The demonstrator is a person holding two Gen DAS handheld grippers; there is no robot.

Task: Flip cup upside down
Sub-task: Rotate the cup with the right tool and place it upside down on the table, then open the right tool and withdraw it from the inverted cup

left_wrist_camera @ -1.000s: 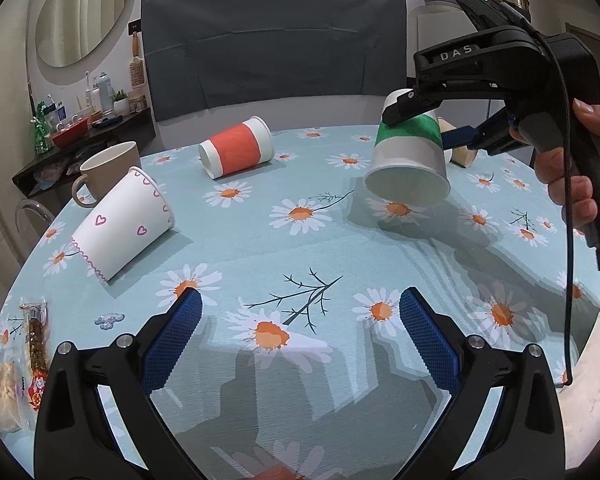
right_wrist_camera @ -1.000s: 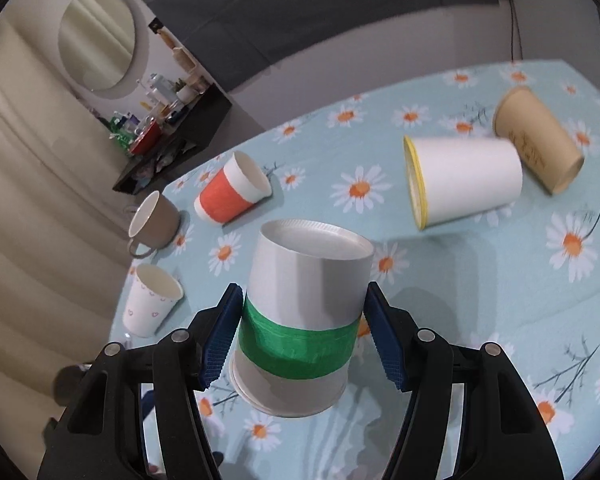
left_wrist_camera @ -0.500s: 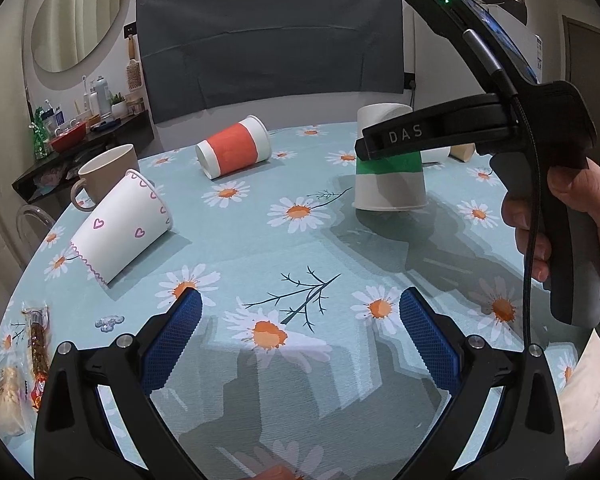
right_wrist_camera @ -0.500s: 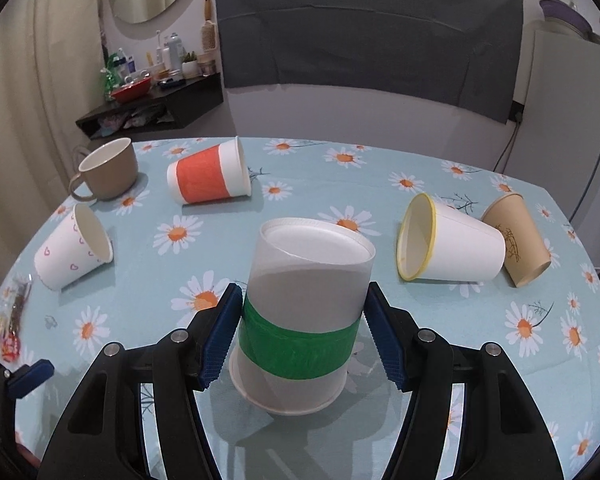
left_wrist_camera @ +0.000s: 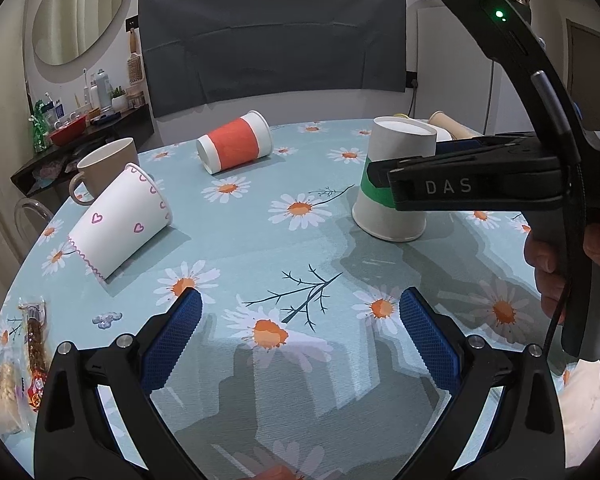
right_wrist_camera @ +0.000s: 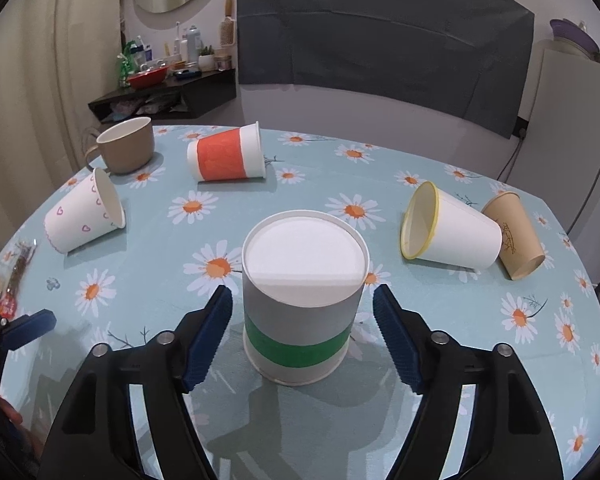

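The green-banded paper cup is standing mouth-down on the daisy-print tablecloth, its flat white base facing up, so the flip itself looks done. The right gripper is sitting astride it with its jaws apart, the blue ribbed pads flanking the cup wall with visible gaps on both sides, clamping nothing. The left gripper is hanging low over bare cloth nearer the table edge, jaws spread wide and empty. Judging by its look, the cup is light, thin-walled and easily dented; a gentle squeeze across the mid-wall, around the green band, seems the safest hold, since pinching near the open rim would likely buckle it, and a stray nudge could topple it. In the left wrist view the right tool's black body is covering part of the cup's band and far side, and the yellow-rimmed cup and brown paper cup are barely peeking out behind. Whether the cup's rim is sitting fully flat is hard to tell, as its near edge is partly shadowed.
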